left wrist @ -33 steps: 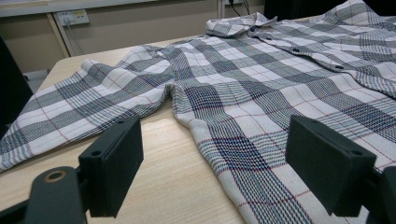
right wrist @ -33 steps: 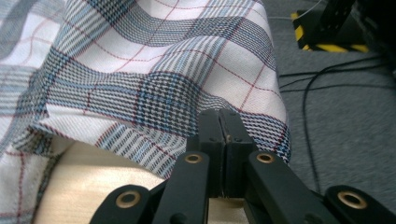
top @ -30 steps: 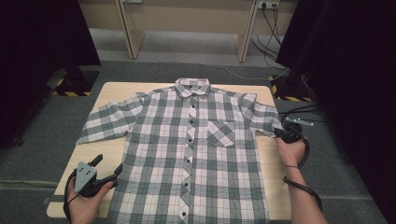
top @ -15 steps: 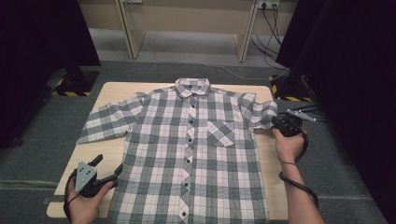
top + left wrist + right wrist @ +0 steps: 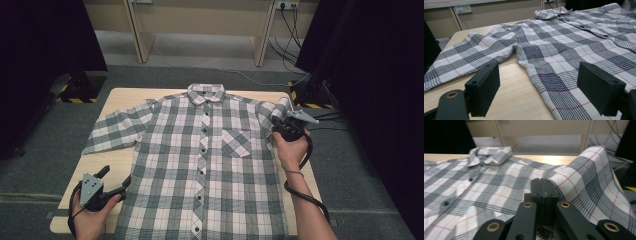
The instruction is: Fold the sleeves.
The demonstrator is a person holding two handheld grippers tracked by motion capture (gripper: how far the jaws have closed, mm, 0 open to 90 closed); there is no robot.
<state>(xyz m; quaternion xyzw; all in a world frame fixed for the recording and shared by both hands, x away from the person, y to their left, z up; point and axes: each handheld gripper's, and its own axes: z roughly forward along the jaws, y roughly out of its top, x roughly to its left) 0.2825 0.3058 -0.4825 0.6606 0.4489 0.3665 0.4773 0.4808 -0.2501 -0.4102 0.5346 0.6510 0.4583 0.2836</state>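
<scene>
While clamped on sleeve, right tool; left tool agape

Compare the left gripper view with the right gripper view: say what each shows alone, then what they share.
Left gripper view alone: the left tool, open, low over the wooden table by the shirt's hem, and the spread sleeve.

Right gripper view alone: the right tool, shut on the raised sleeve, and table legs beyond.

Both: the plaid shirt, buttoned, lying flat, collar away from the person.

Recording lab, black curtains, hazard-taped stand bases, floor cables, wall socket
</scene>
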